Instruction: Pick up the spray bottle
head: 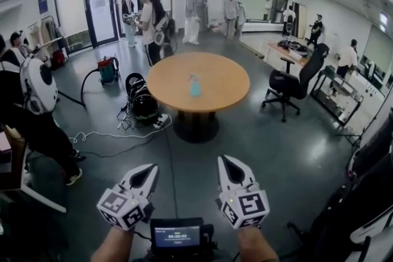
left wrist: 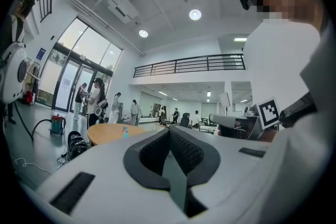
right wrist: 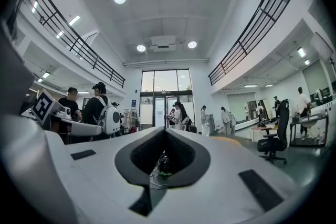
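Observation:
A small teal spray bottle [head: 195,86] stands upright near the middle of a round wooden table [head: 216,99] some way ahead. It shows tiny in the left gripper view as the spray bottle [left wrist: 125,132] on the table [left wrist: 107,134]. My left gripper [head: 150,172] and right gripper [head: 231,167] are held low over the grey floor, well short of the table, both shut with nothing in them. In the right gripper view the bottle is not visible; only the table's edge [right wrist: 227,139] peeks past the white jaws.
A black office chair [head: 293,84] stands right of the table. A black backpack [head: 140,100], white cable [head: 110,135] and a red-teal vacuum [head: 108,69] lie on the floor to its left. Several people stand beyond, and a person [head: 37,126] is at the left.

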{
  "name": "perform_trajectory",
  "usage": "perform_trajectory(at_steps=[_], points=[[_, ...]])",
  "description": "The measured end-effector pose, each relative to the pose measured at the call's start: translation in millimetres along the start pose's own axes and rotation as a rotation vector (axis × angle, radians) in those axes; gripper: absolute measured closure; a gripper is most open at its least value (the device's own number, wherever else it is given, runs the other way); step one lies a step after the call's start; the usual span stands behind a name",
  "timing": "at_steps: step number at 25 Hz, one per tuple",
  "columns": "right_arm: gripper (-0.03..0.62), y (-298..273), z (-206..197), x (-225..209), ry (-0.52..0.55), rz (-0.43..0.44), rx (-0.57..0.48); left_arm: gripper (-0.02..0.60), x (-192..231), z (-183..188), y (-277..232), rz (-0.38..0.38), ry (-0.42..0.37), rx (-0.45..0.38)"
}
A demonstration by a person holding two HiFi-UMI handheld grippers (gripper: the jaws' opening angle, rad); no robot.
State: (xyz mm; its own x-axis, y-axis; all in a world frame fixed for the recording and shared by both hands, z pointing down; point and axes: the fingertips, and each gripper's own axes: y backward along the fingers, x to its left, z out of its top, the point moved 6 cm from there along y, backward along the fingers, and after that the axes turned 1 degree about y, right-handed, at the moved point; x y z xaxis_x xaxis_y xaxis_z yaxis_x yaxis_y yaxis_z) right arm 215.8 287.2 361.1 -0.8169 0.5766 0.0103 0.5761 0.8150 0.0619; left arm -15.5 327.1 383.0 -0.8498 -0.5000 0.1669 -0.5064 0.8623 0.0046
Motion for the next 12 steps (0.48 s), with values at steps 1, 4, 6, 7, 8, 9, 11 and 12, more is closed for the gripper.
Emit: perform_trajectory(at_steps=[1,4,6,7,8,9,11,12], points=[[0.583,-2.8,-2.4,-6.9,-0.001,0.009,0.005,0.588,-0.5,-0.4,-7.6,0.005,-0.002,0.006],[0.583,-10.0,-7.9,-25.8,-0.01,0.022,0.017,0.588,-1.9,0.5,-28.8,0.005,0.002,0.005],[0.583,-15.9,-10.1,-35.7,-0.012,0.024,0.016,0.588,0.1,1.1,-40.2,0.007,0.007,0.012],[0.583,-19.0,-11.6,-39.9,-0.017,0.023,0.018,0.588,1.9,1.0,-45.1,0.009,0.006,0.022],[0.583,-22.1,-13.6,-44.1,-0.023,0.021,0.021,0.588,4.1,0.7,-49.8,0.012,0.003,0.032],[0.583,-25.5,-15.7,-48.4,-0.029,0.018,0.026,0.588,6.5,0.7,-54.8,0.013,0.0,0.039],[0.583,-33.8,-18.1,-56.0,-0.034,0.014,0.037,0.588,12.6,2.2,-65.7,0.01,0.001,0.039],[0.583,-38.6,-18.2,-58.9,-0.035,0.01,0.039,0.588,16.4,3.3,-71.2,0.005,0.003,0.036]])
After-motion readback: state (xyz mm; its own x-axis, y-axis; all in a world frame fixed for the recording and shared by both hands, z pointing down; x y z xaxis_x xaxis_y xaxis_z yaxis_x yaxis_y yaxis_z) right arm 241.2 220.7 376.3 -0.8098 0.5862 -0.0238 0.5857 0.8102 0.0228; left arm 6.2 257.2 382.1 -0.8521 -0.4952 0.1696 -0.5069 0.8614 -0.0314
